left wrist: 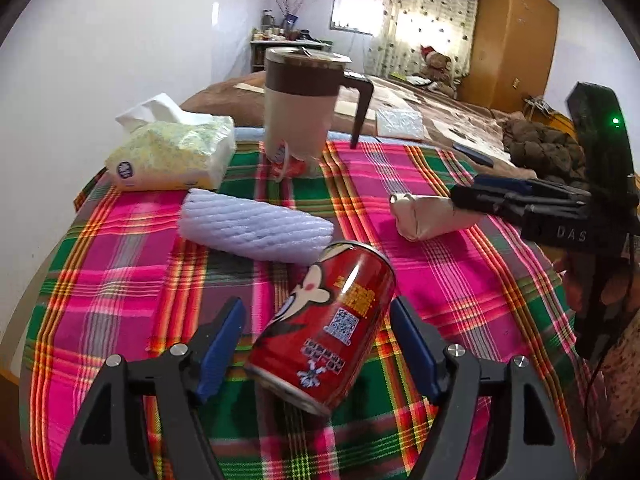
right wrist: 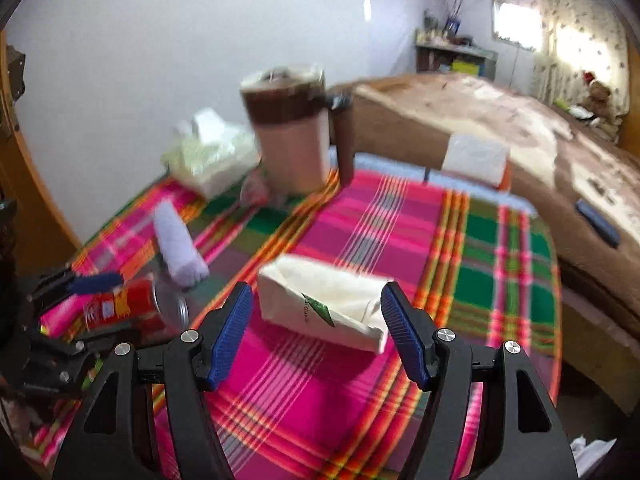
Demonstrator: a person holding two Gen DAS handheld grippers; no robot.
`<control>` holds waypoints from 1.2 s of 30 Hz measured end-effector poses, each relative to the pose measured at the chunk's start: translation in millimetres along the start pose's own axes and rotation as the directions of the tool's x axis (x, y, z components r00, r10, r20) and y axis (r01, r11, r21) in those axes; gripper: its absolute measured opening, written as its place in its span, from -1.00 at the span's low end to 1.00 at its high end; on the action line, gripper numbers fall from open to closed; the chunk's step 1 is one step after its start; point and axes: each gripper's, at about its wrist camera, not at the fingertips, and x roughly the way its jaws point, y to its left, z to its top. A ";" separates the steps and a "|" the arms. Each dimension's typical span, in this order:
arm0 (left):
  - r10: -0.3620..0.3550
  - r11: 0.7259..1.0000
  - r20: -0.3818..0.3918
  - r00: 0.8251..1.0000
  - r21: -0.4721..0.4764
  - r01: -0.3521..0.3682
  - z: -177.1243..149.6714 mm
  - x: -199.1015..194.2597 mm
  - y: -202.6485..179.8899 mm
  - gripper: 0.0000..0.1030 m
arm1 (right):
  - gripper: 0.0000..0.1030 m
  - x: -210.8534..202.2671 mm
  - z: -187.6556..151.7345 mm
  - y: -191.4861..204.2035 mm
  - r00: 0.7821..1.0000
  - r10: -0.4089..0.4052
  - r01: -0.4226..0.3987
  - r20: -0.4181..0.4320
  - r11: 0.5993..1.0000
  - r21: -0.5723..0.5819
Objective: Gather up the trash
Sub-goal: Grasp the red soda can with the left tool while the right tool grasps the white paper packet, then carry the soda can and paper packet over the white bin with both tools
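On the plaid-clothed tabletop (left wrist: 460, 280), the left gripper (left wrist: 318, 344) has wide jaws flanking a glossy red can (left wrist: 324, 328), the right gripper (right wrist: 316, 332) wide jaws flanking a creased paper packet (right wrist: 324, 304).

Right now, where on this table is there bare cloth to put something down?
Bare tablecloth lies right of the paper packet, and near the foam sleeve on the left. Crowded at the back: tissue pack and mug.

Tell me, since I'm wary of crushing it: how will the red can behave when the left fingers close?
The red can lies tilted between the open left gripper, so it may roll or pivot. Its glossy wall looks slippery. If empty, it's probably light and could dent.
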 end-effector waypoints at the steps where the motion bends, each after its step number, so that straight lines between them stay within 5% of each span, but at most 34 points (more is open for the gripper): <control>1: -0.003 1.000 -0.009 1.000 0.004 0.003 0.2 2.9 0.0 0.48 | 0.32 3.6 -1.5 -0.7 1.000 -0.002 0.002 -0.017 1.000 -0.001; 7: 0.027 0.999 -0.002 1.000 0.026 -0.027 3.4 8.1 -1.6 0.48 | 0.32 13.1 -3.2 -3.5 0.999 0.029 -0.028 -0.039 0.999 0.025; 12: 0.009 1.000 -0.016 1.000 0.016 -0.009 2.0 12.8 -1.5 0.48 | 0.10 12.9 -9.0 0.8 0.999 -0.018 0.019 -0.035 1.000 0.017; 16: -0.015 1.000 -0.028 1.000 0.006 0.015 0.7 12.5 -3.2 0.27 | -0.19 6.7 -12.6 4.2 0.998 -0.050 0.049 -0.025 0.999 -0.012; 21: -0.018 1.000 -0.031 0.999 -0.002 0.017 -1.8 10.1 -9.1 0.15 | -0.85 -1.3 -18.0 5.9 0.999 -0.039 0.039 -0.012 0.999 -0.012; 36: -0.017 1.000 0.011 1.000 0.000 0.017 -5.8 -15.6 -36.0 0.06 | -0.86 -44.9 -33.3 0.9 0.995 -0.042 0.034 0.090 0.996 0.086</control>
